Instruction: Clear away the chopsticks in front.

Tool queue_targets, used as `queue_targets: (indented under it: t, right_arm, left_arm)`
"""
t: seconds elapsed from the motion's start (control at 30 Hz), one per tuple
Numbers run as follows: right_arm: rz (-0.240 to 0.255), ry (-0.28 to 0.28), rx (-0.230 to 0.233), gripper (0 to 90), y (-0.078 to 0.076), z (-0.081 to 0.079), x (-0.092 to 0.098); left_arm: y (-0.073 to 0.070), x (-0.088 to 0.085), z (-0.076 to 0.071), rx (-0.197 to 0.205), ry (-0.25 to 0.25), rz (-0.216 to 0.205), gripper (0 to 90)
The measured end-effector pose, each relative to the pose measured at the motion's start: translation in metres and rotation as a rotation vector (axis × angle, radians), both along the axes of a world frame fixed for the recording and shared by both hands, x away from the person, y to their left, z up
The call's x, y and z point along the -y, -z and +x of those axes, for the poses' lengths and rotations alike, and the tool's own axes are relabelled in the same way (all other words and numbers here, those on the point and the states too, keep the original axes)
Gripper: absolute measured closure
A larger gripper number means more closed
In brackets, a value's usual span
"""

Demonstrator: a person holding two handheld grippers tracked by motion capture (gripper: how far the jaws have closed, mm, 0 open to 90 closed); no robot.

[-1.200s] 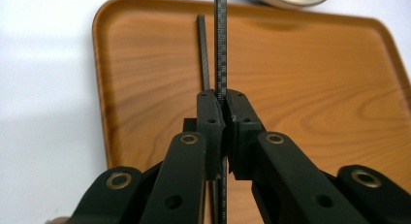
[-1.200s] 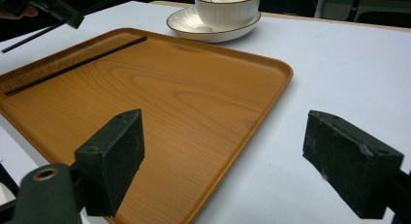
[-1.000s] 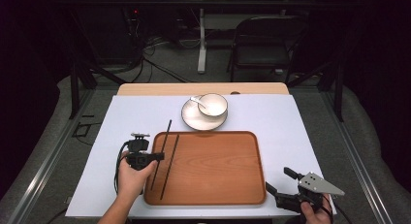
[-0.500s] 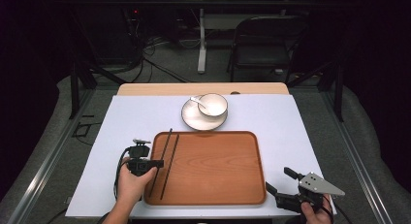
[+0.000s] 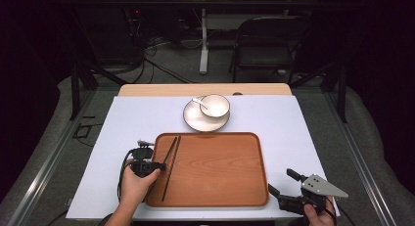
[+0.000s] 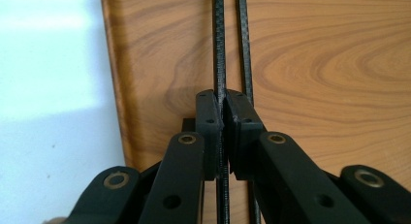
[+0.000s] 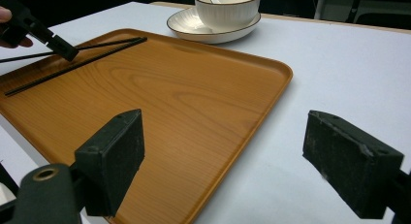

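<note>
The left gripper pinches one chopstick on the tray, at nine o'clock; tilting could drop it. The right gripper is apart.

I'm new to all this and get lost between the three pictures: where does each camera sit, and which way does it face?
High view: fixed above the person's side, facing forward and down on the tray; both hands enter from below.
Left gripper view: rides the left hand-held gripper, looking along its jaws, shut on one chopstick.
Right gripper view: rides the right hand-held gripper, jaws open, low by the tray's corner, facing the bowl.
Shared: all three show the tray and chopsticks.
</note>
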State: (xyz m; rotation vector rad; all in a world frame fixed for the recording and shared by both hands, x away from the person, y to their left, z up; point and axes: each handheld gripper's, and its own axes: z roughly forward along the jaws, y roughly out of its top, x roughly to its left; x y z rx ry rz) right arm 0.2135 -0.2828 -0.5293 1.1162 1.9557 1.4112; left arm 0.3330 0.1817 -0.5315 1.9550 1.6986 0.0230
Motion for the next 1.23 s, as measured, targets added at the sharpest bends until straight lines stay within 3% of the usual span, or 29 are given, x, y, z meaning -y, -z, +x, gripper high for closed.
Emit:
queue_targets:
  t: [0.4,0.63,0.8,0.9,1.07,1.17,1.23]
  right_arm:
    - [0.001,0.001,0.002,14.6,0.000,0.000,0.000]
    - [0.004,0.003,0.001,14.6,0.000,0.000,0.000]
    - [0.004,0.007,0.000,14.6,0.000,0.000,0.000]
    - [0.005,0.009,-0.001,14.6,0.000,0.000,0.000]
    - [-0.003,0.018,-0.005,14.6,0.000,0.000,0.001]
    - [-0.016,0.020,-0.037,14.6,0.000,0.004,-0.001]
    - [-0.050,0.023,-0.063,14.7,0.000,0.008,-0.003]
  left_arm:
    - [0.000,0.000,-0.001,0.006,-0.004,-0.009,81.4]
    - [-0.010,-0.005,-0.007,0.050,0.002,-0.044,71.4]
    - [-0.020,-0.014,-0.016,0.121,0.008,-0.104,59.4]
    - [-0.025,-0.022,-0.025,0.212,0.010,-0.092,51.9]
    - [-0.027,-0.041,-0.042,0.318,0.016,-0.108,43.1]
    - [-0.024,-0.053,-0.050,0.355,0.005,-0.090,39.0]
    - [-0.021,-0.060,-0.054,0.368,0.005,-0.081,37.8]
